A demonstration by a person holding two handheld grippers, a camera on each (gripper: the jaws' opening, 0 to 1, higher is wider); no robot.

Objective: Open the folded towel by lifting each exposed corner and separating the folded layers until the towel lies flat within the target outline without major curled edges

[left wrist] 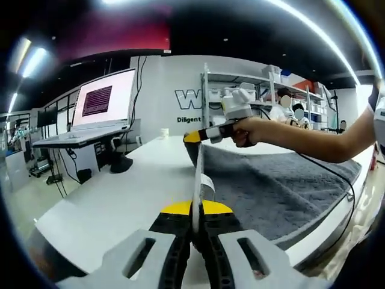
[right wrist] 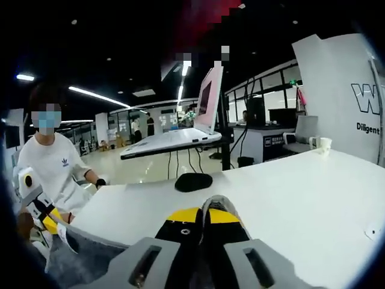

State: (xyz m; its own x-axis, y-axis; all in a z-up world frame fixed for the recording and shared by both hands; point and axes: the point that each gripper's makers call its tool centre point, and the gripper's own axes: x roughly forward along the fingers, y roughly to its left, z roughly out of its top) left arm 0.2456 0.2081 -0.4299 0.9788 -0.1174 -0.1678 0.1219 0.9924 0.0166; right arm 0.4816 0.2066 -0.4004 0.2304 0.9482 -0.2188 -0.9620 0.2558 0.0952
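The grey towel (left wrist: 271,186) hangs stretched over the white table (left wrist: 114,198), one edge pulled taut between the two grippers. My left gripper (left wrist: 195,209), yellow-tipped, is shut on the near end of that edge, beside a white label (left wrist: 206,180). At the far end a hand holds the right gripper (left wrist: 191,137), shut on the other corner. In the right gripper view, my right gripper (right wrist: 203,212) is shut on a grey fold of towel (right wrist: 84,256), which sags away to the lower left. There the left gripper (right wrist: 51,221) grips it, in front of the person.
A screen (left wrist: 105,99) on a stand with a black base (left wrist: 120,164) sits at the table's far left, and a paper cup (left wrist: 164,132) stands beyond. Shelves (left wrist: 240,90) and seated people are behind. A black cable (left wrist: 337,198) trails over the towel's right side.
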